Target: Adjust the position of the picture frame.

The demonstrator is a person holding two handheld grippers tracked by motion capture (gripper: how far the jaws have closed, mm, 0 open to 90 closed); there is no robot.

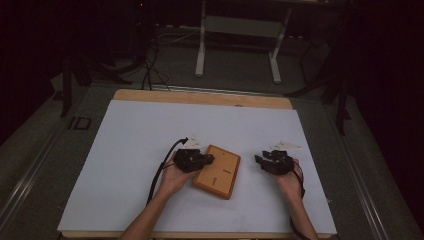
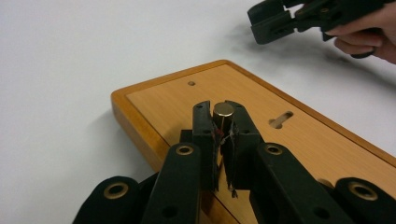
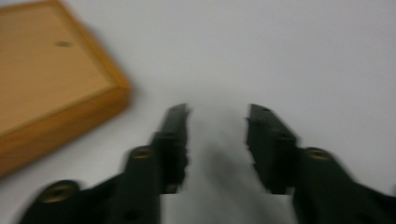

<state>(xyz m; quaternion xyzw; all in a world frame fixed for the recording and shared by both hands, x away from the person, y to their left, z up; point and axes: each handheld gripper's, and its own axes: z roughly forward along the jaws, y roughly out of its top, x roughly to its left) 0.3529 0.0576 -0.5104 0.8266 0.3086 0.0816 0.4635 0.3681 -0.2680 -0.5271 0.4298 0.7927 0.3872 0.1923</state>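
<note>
A flat wooden board (image 1: 218,171) with a raised rim lies on the white table; it has a small round hole and a keyhole slot (image 2: 281,119). My left gripper (image 2: 223,112) is shut on a small metal cylinder (image 2: 223,110), held just above the board's (image 2: 196,93) near part. In the high view the left gripper (image 1: 209,159) hovers over the board's left edge. My right gripper (image 3: 217,114) is open with nothing between its jaws, above the bare table to the right of the board (image 3: 42,70). The right gripper (image 1: 261,159) also appears in the left gripper view (image 2: 271,25).
A white sheet covers the table (image 1: 135,150), whose wooden edge (image 1: 200,96) shows at the back. Two white tags lie behind the grippers (image 1: 194,143) (image 1: 287,146). Beyond the table the dark floor holds cables and a white stand (image 1: 239,37).
</note>
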